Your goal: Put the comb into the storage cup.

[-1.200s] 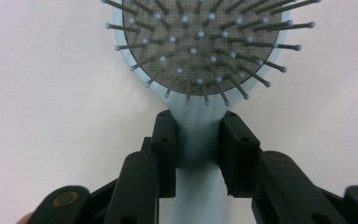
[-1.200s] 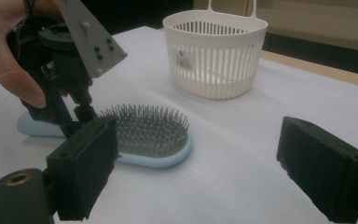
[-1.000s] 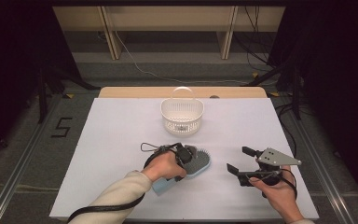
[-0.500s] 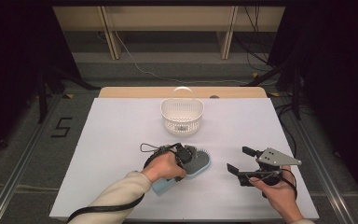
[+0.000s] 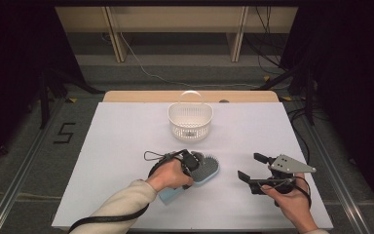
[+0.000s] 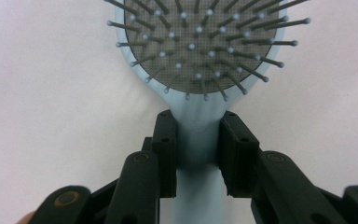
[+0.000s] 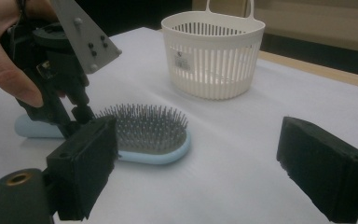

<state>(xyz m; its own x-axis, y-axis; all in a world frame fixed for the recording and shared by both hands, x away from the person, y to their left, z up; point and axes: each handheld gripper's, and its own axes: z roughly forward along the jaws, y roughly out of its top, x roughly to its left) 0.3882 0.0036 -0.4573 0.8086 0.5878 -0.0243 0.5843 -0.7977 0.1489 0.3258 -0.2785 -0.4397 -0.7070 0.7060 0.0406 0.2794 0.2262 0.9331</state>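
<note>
Looking at where this stands, I'd say it's early days: the grab is done, the rest isn't. The left gripper has its jaws closed on the neck of the brush, right where the pale blue handle meets the bristle pad, and the left gripper view shows both pads pressed against the handle's sides. From the high view the brush lies bristles-up on the table, near the middle and a bit toward the near edge, and as far as I can tell it's flat on the surface, not lifted yet. The right gripper sits well off to the right with its jaws wide apart, holding nothing, hovering low over the table. The white basket stands farther back, near the far edge, upright with its handle up; there seems to be just a label or small bit at its bottom, hard to tell. My guess is the brush is meant for that basket, so what's left is lifting it, carrying it to the far side and dropping it in.
</note>
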